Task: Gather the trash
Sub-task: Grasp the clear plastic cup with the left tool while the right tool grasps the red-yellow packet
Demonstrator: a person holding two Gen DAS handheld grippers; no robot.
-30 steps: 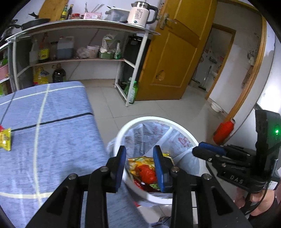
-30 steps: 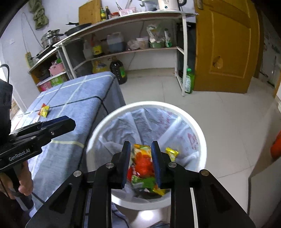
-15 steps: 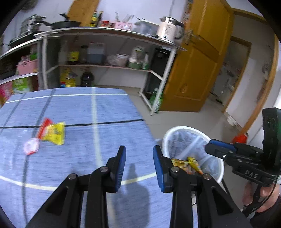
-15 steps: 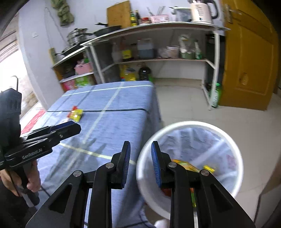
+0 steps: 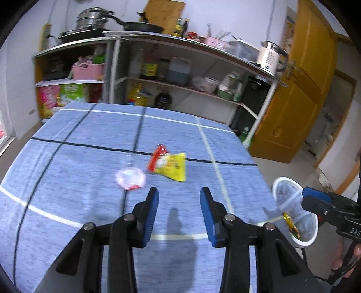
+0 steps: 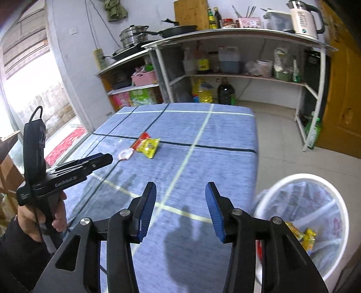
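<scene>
A yellow and red snack wrapper [image 5: 169,164] [image 6: 147,145] lies on the blue checked tablecloth [image 5: 90,202] [image 6: 203,130], with a small round white and pink lid [image 5: 130,179] [image 6: 125,154] just left of it. My left gripper [image 5: 178,196] hovers over the cloth short of both, its jaws opening and empty; it also shows in the right wrist view [image 6: 106,159]. My right gripper [image 6: 180,190] [image 5: 312,196] hangs over the table's near corner, jaws opening, nothing between them. A white lined bin [image 6: 315,180] [image 5: 279,182] beside the table holds wrappers.
Metal shelves [image 5: 180,88] with bottles, pots and a kettle [image 6: 302,18] stand behind the table. A wooden door [image 5: 300,101] is at the right. A bright window [image 6: 33,90] is at the left. A person's hand [image 6: 29,222] holds the left gripper's handle.
Both grippers swung from above the bin, over to the table, and their jaws spread wider. The wrapper and the lid have come into view ahead.
</scene>
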